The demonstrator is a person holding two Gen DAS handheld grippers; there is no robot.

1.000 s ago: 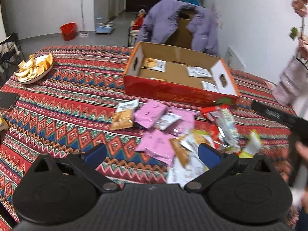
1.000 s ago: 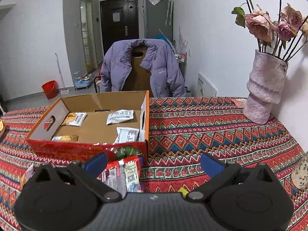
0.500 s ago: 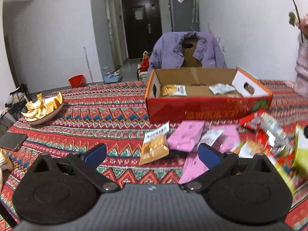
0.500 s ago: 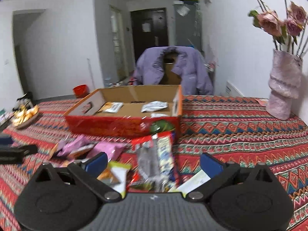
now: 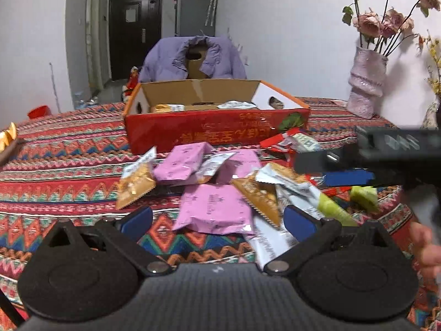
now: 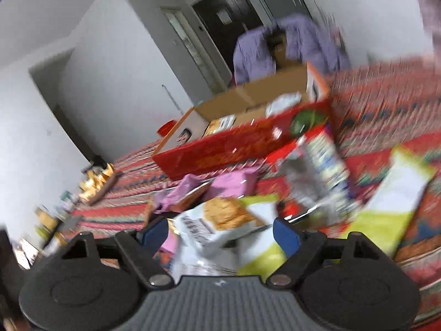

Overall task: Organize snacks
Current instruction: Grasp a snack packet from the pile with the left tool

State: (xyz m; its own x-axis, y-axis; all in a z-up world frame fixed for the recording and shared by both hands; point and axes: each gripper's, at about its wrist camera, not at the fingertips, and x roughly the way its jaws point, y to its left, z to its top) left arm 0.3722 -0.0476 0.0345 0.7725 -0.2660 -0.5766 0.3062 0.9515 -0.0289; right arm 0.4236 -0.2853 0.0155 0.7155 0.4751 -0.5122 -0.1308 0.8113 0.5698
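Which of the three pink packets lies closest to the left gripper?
The flat pink packet between the open jaws of the left gripper; the other two lie farther back, toward the red box.

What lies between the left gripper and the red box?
In the left wrist view, a heap of snack packets, pink ones in the middle, lies between left gripper and red box.

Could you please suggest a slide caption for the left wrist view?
Open left gripper hovers over the pink packet in the snack pile before the red box.
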